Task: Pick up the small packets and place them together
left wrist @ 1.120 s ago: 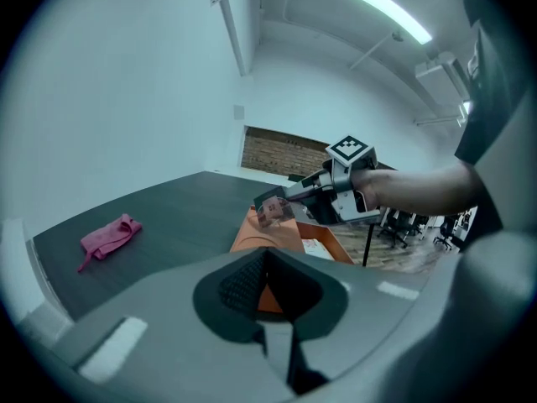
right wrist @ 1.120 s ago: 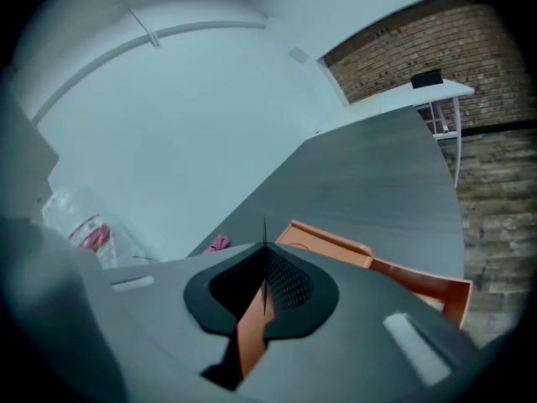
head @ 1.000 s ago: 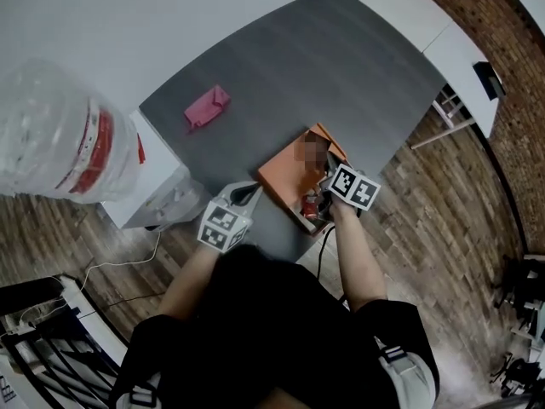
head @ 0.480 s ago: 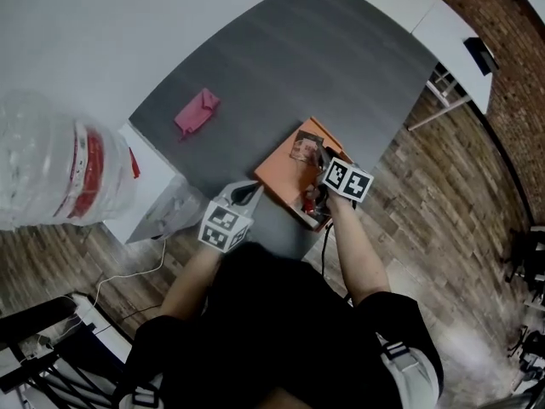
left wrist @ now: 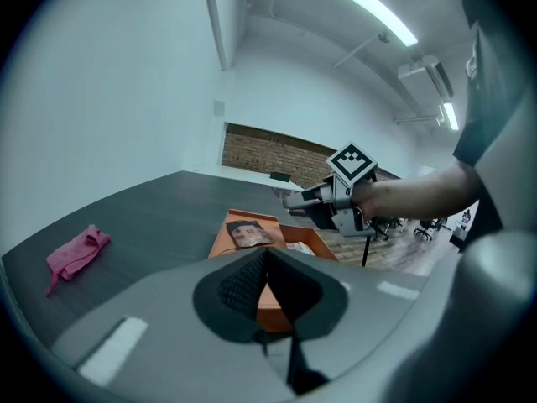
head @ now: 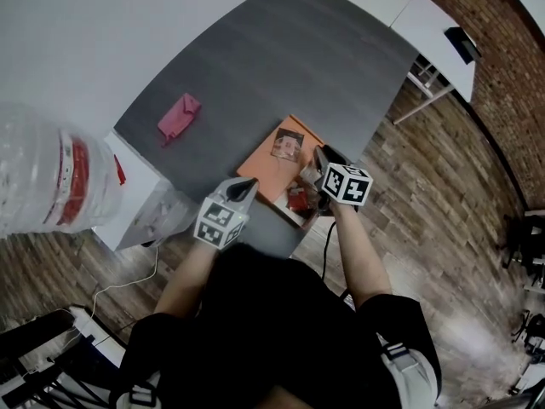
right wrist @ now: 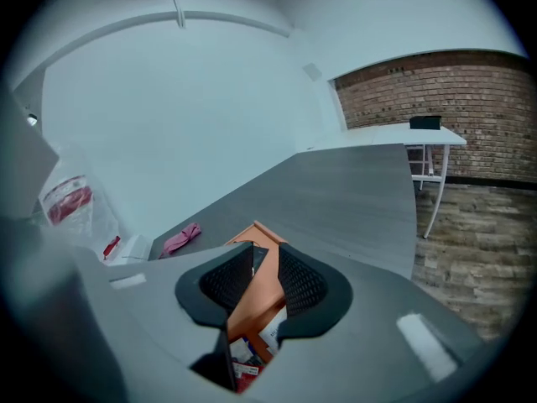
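Small packets [head: 300, 199] sit heaped in the near end of the orange tray [head: 271, 174], right beneath the right gripper [head: 319, 154], and one more, a dark packet [head: 288, 144] with a picture on its face, lies flat on the tray just beyond that gripper's tips. The right gripper's jaws have just been opening and now stand a little apart with nothing between them; only the tray shows through the gap, with the heap below. Over on the other side the left gripper [head: 249, 183] hangs off the tray's near corner, its tips pressed together and empty, pointing across towards the dark packet. A pink cloth [head: 177, 115] lies well away past the left gripper on the grey table [head: 281, 58] and takes no part. As for the handling, these look like thin sachets: very light, limp enough to fold, probably slick and crinkly on the surface, so weight should be no trouble but slipping may be. The flat one offers the jaws almost nothing from above, so it likely wants a pinch on a lifted edge or corner. The heaped ones look easier, since some lie tilted against each other with edges showing. A hold on the sealed rim would seem safer than one on the soft middle, where the contents could shift. The risk is two packets coming up together.
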Available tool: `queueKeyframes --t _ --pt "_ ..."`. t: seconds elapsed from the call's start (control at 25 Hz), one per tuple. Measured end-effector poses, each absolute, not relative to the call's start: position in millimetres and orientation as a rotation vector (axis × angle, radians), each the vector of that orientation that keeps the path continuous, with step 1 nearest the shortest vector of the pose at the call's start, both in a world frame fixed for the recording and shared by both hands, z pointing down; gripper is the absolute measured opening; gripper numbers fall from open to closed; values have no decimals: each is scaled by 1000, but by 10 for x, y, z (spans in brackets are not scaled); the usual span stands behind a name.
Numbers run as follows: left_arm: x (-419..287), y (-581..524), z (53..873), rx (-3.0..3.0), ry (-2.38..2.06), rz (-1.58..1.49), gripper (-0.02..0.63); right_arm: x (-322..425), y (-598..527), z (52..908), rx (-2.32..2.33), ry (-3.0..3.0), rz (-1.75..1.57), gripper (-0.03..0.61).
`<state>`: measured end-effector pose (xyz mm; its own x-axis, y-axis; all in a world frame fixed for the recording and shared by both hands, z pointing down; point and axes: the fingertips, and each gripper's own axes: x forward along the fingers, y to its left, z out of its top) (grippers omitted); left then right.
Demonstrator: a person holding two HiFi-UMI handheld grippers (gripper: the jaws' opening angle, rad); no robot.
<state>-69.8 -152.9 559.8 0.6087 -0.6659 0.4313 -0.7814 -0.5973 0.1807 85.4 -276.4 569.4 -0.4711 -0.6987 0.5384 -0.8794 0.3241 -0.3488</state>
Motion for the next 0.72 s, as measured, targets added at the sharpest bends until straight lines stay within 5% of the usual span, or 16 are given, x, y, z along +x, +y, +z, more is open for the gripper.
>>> queueKeyframes --t 0.72 --pt "-232 -1506 5506 2538 -1122 460 0 737 -1790 5948 673 -2253 607 87"
